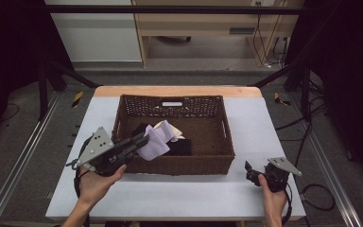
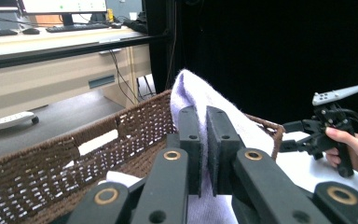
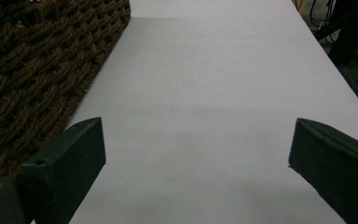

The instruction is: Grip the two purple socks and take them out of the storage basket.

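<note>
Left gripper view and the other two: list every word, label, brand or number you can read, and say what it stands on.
No text can be read in any view.
Monitor on the desk: its screen marks are too small and blurred.
Basket, lavender cloth, left gripper and right gripper: no lettering visible.

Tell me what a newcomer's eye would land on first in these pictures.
First, the lavender cloth pinched in the left gripper, lifted over the near left corner of the brown wicker basket mid-table. Next, the right gripper, jaws wide apart, resting on the white table by the basket's near right corner.
</note>
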### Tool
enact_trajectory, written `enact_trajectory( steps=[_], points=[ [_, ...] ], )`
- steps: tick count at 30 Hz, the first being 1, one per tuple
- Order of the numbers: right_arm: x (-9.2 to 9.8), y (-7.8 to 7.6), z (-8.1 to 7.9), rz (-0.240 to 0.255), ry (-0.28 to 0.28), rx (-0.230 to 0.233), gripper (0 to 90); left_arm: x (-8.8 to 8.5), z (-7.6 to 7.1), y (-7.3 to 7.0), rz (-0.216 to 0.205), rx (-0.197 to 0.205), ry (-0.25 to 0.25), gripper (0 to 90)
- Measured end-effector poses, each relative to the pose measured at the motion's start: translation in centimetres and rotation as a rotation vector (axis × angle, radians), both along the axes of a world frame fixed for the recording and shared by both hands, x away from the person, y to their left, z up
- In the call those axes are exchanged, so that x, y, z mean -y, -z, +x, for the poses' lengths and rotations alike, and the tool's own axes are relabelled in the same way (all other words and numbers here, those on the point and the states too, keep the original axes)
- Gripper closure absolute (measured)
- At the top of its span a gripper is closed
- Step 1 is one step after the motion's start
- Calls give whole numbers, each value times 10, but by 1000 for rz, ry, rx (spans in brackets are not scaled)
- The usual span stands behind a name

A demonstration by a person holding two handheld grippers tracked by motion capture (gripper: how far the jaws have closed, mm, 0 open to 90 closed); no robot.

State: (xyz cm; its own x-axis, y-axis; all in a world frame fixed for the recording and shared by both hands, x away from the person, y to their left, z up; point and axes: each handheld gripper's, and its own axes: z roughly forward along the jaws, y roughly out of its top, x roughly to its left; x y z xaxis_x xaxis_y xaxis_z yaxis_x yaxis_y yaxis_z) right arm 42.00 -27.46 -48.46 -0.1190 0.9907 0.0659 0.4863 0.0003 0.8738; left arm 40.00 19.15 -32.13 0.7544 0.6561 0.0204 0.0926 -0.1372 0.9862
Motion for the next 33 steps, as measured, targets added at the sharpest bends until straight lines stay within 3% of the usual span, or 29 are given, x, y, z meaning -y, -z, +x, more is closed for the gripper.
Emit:
enact_trajectory(
  steps=[13, 22, 33],
  points=[
    [0, 0, -1, -3, 2, 8, 43, -8, -24, 29, 39, -46, 21, 851],
    [0, 0, -1, -2, 2, 10, 42, -6, -29, 55, 90, -102, 26, 851],
    [0, 0, -2, -5, 0, 11, 43, 1, -29, 96, 157, -216, 21, 851]
  ],
)
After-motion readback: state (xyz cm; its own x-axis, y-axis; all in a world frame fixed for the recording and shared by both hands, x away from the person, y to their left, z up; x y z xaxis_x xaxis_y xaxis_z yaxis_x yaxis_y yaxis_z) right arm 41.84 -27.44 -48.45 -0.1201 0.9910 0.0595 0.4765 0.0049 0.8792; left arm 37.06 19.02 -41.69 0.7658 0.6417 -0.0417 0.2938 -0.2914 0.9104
